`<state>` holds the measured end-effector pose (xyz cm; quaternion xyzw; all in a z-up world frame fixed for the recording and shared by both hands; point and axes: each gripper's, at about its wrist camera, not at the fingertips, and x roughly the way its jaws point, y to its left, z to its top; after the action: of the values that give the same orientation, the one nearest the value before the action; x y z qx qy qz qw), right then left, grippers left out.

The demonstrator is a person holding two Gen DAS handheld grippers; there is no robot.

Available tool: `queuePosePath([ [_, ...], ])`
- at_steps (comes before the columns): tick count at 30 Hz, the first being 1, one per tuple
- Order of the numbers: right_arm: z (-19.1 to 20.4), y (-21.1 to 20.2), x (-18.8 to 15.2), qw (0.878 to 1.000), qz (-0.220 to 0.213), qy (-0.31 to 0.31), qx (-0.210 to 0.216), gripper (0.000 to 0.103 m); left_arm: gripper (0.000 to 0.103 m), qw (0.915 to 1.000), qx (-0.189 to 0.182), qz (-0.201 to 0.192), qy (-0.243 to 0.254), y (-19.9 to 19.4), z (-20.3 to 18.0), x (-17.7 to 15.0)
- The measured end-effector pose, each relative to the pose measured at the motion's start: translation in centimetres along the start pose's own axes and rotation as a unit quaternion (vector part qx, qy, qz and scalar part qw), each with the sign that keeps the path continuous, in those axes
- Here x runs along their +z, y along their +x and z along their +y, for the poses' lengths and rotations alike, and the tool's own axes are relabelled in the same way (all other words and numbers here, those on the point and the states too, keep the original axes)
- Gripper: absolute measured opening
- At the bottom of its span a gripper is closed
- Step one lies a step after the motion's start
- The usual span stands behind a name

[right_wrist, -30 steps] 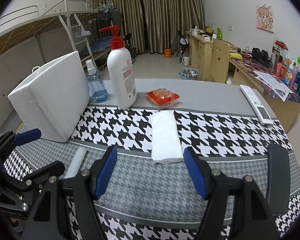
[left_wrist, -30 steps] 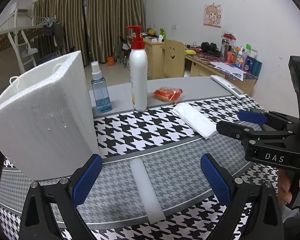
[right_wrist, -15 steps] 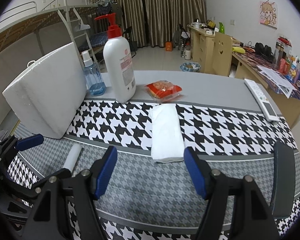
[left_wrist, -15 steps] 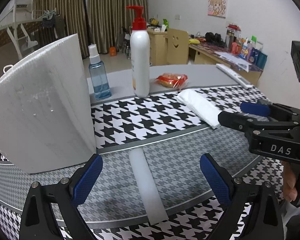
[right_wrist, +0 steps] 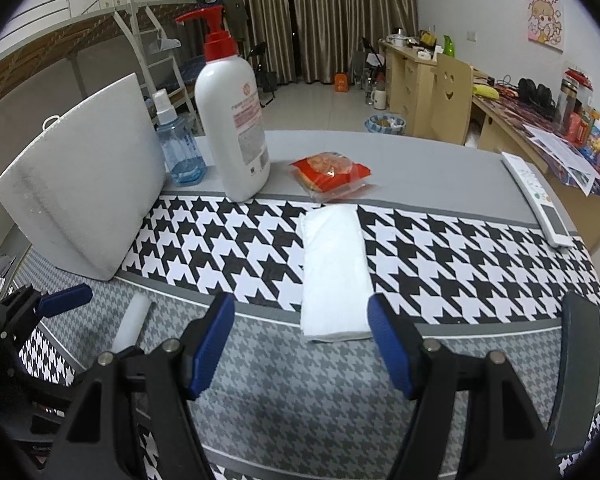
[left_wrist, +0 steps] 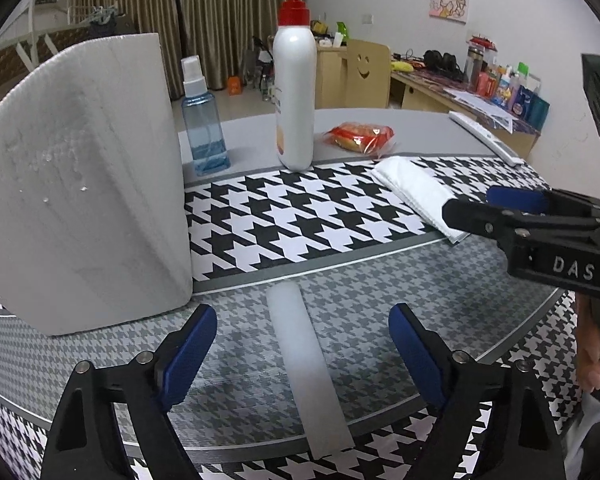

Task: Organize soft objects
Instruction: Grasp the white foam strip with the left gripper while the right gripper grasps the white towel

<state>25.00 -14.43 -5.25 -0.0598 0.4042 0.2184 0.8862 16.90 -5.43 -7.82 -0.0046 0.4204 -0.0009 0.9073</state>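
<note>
Your left gripper (left_wrist: 302,354): fingers wide, straddling foam strip (left_wrist: 306,364) w/o contact. Right gripper (right_wrist: 302,344): fingers wide, nothing held, near folded towel (right_wrist: 334,270).

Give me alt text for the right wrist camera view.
The open right gripper hovers just short of a folded white tissue stack on a houndstooth tablecloth. Behind stand a white foam box, blue spray bottle, pump lotion bottle and red snack packet.
</note>
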Motion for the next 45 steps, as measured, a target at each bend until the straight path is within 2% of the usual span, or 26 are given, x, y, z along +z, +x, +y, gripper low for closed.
queuePosePath([
  [13,-0.4,2.1,0.7,1.0,0.015,0.002,-0.005,0.073,0.07,0.9997,0.002,0.021,0.009,0.7,0.0,-0.2],
  [34,-1.3,4.6,0.7,0.999,0.037,0.005,-0.026,0.057,0.039,0.9989,-0.001,0.039,0.025,1.2,-0.3,-0.8],
  [36,-1.4,4.8,0.7,0.999,0.04,0.006,-0.026,0.049,0.037,0.999,-0.001,0.039,0.023,1.2,-0.2,-0.8],
  [41,-1.6,4.9,0.7,0.999,0.039,0.007,-0.03,0.041,0.028,0.999,0.003,0.038,0.021,1.1,0.0,-0.8],
  [45,-1.9,5.0,0.8,0.999,0.039,0.011,-0.03,0.028,0.027,0.9991,0.002,0.038,0.019,1.0,0.2,-0.9],
])
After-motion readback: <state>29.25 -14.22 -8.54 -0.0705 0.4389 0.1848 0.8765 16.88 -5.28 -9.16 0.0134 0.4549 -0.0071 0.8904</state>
